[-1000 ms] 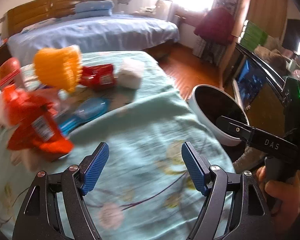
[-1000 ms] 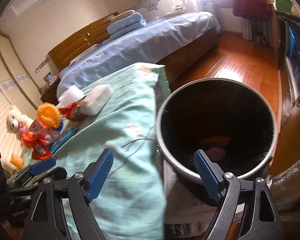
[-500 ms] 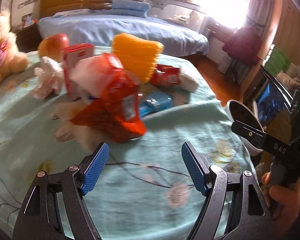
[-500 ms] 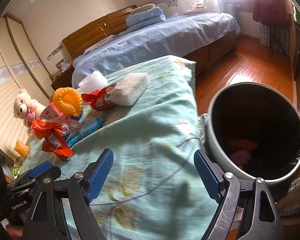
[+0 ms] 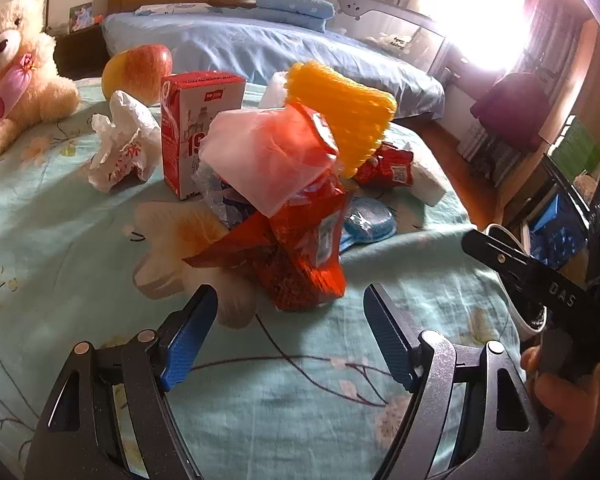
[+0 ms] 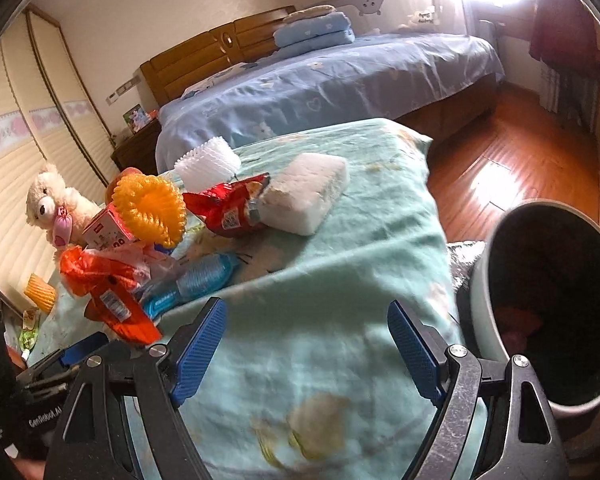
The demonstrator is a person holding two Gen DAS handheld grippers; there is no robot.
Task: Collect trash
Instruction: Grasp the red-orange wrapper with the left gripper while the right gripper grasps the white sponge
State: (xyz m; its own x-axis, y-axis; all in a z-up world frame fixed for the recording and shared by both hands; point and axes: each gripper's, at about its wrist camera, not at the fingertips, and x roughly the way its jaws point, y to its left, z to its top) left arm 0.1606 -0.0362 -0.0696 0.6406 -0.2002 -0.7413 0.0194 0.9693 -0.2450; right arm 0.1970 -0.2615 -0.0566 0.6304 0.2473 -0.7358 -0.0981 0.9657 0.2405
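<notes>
Left wrist view: the left gripper (image 5: 288,328) has its jaws spread wide, nothing between them, low over the green flowered bedsheet (image 5: 60,240). It aims at the orange snack bag (image 5: 300,256), just beyond the tips, prob. the next thing to grab. The bag is crinkly, shiny foil w/ a thin pink plastic bag (image 5: 268,160) on top. Behind stand a red milk carton (image 5: 196,128) and an orange foam net (image 5: 348,120).

Right wrist view: the right gripper (image 6: 308,348) also has jaws apart, empty, over the near sheet edge. The trash bin (image 6: 480,292), round, dark inside, sits at right beside the bed, near enough for quick drops. Far: a red wrapper (image 6: 228,208), a white foam block (image 6: 312,192).
</notes>
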